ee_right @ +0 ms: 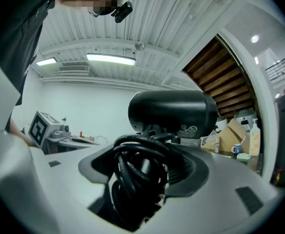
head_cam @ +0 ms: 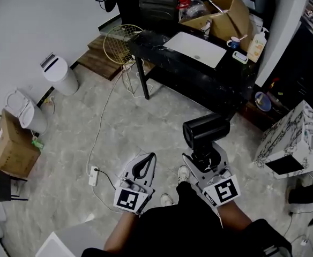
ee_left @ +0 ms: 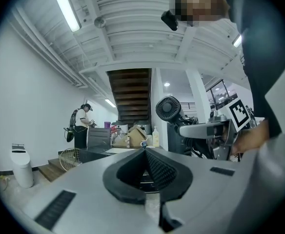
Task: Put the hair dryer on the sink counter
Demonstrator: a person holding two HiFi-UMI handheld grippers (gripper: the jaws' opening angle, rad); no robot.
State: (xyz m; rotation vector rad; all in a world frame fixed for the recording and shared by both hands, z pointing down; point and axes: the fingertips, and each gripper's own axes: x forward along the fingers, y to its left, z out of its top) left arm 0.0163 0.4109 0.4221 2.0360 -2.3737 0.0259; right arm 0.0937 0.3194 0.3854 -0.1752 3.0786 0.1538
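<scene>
Hair dryer (head_cam: 206,131) is held upright over the floor, its handle and coiled cord (ee_right: 132,174) clamped between the right gripper's (head_cam: 202,157) jaws, well apart from the sink counter (head_cam: 199,75) ahead. Left gripper (head_cam: 151,157) is closed on nothing.

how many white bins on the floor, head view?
2. One white bin by the wooden steps, the other beside the brown cardboard box at left. More may be out of frame.

The left tool (ee_left: 145,154) has its jaws together, empty. Right of the bench (ee_left: 91,155), the right tool (ee_left: 185,129) grips the hair dryer (ee_left: 169,109).
</scene>
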